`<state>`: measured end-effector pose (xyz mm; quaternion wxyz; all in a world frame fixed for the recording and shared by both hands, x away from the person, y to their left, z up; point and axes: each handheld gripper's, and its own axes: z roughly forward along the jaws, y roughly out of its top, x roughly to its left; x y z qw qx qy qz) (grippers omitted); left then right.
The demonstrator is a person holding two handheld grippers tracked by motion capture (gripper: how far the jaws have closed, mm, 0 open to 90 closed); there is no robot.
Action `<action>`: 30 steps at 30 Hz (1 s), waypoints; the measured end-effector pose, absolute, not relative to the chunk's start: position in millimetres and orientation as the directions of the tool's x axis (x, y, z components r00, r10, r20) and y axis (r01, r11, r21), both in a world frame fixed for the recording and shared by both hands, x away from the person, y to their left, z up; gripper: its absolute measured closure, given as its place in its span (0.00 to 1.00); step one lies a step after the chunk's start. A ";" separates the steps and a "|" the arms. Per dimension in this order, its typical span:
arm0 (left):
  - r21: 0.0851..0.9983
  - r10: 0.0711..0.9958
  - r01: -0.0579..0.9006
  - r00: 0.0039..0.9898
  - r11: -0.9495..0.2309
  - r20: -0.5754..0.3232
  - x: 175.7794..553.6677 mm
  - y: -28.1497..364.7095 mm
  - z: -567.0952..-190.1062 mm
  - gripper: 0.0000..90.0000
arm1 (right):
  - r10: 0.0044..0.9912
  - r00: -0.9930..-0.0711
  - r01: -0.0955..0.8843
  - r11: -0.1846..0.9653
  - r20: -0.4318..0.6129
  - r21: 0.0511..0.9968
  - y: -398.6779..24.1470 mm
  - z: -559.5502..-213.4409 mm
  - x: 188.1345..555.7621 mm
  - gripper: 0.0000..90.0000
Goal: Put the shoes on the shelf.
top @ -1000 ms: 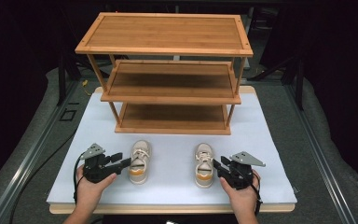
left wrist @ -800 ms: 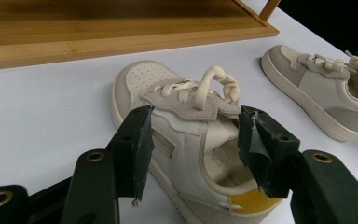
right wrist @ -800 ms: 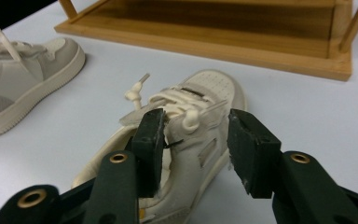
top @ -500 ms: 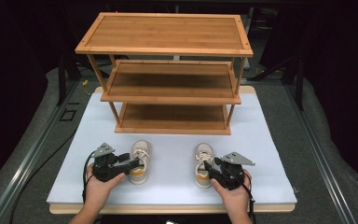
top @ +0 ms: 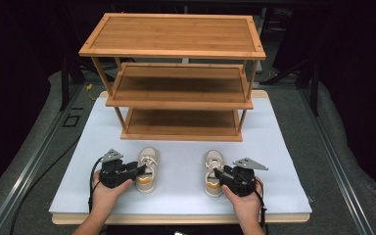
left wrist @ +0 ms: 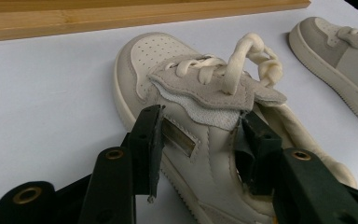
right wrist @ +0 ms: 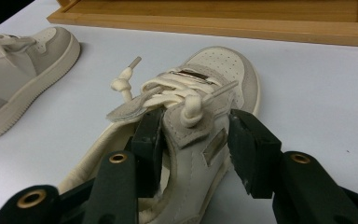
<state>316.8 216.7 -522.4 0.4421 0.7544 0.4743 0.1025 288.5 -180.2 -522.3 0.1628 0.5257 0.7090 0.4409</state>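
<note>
Two small cream-and-grey lace-up sneakers stand side by side on the white counter (top: 186, 196), toes pointing far toward a three-tier bamboo shoe rack (top: 176, 78) at the counter's far end. The left sneaker (top: 147, 169) sits near the counter's near edge, left of centre; the right sneaker (top: 213, 172) is a little apart from it, right of centre.

The left claw (top: 138, 171), held in the person's left hand (top: 108, 188), comes at the left sneaker from the left. In the left gripper view its black jaws straddle the sneaker's outer side wall, one outside it and one inside the opening. They have just been closing, and the outer pad is at the leather; whether they press I cannot tell.

The right claw (top: 219, 175), in the right hand (top: 245, 196), reaches the right sneaker from the right. In the right gripper view one jaw is inside the opening against the tongue and the other stands just off the outer side, after closing a little.
</note>
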 end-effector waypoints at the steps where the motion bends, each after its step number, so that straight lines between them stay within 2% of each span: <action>1: 0.766 0.803 0.621 0.537 -0.169 -0.258 316.7 211.8 -522.3 0.62 | 0.889 -0.394 0.605 0.060 0.233 0.794 -179.3 -522.0 289.1 0.63; 18: 0.764 0.769 0.617 0.577 -0.190 -0.274 321.1 166.3 -522.6 0.62 | 0.878 -0.410 0.605 0.059 0.247 0.794 -138.5 -523.0 300.2 0.63; 30: 0.763 0.768 0.621 0.573 -0.179 -0.286 322.6 156.9 -523.0 0.62 | 0.866 -0.425 0.608 0.057 0.264 0.792 -117.8 -524.2 304.3 0.63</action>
